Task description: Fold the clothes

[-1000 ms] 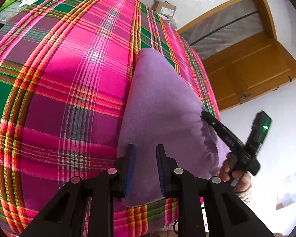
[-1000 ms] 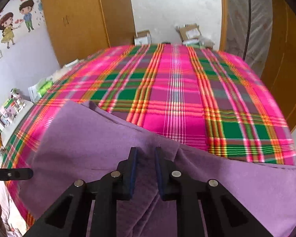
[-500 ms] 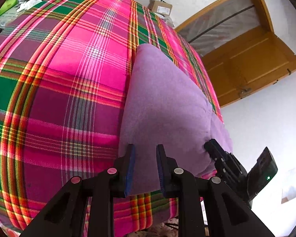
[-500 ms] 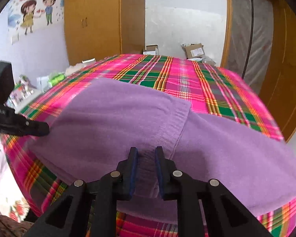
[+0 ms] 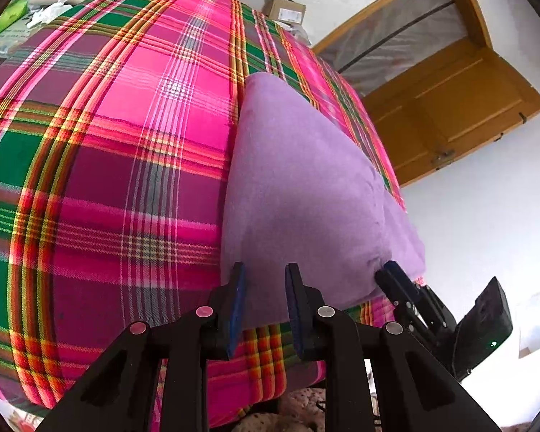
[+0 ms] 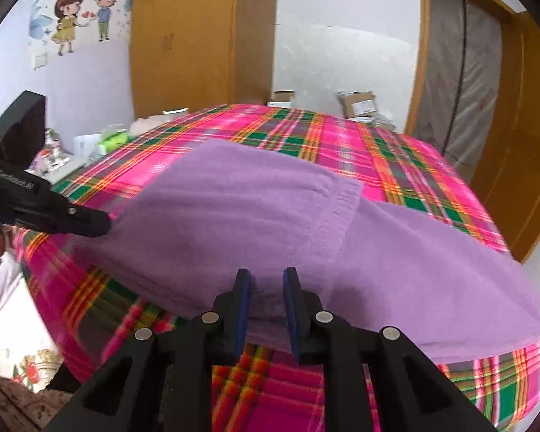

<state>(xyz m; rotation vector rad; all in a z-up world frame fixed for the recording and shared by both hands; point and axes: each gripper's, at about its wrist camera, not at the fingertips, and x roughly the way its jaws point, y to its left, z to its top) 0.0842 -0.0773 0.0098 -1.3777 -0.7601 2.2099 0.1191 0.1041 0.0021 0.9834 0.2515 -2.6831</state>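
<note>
Nearest in, the left gripper (image 5: 263, 289) has its blue pads parted with nothing pinched between them, hovering at the near hem of the purple garment (image 5: 298, 194). Same story at the right gripper (image 6: 267, 293): fingers apart, cloth visible through the gap, no grasp that I can make out. Each tool pokes into the other's view, and both tips sit right at the fabric's edge, though whether they touch it I can't tell.

The purple garment lies on the plaid bedspread (image 5: 108, 165) near the bed's front edge, one layer already lapped over another; from the right wrist view the folded flap (image 6: 241, 208) sits on the wider lower layer (image 6: 432, 270), which runs off to the right.

I'd judge this as the moment between folds. To do it well, each gripper should bite both layers at the near hem, well apart from each other, then lift together and carry the edge across evenly so the flap doesn't skew. Soft fleece like this will likely sag and drag, so a shallow pinch risks slipping.

Farther back: cardboard boxes (image 6: 360, 102) at the bed's far side, the wooden door (image 5: 450, 108) beyond, and a cartoon sticker (image 6: 81, 14) on the wall.
</note>
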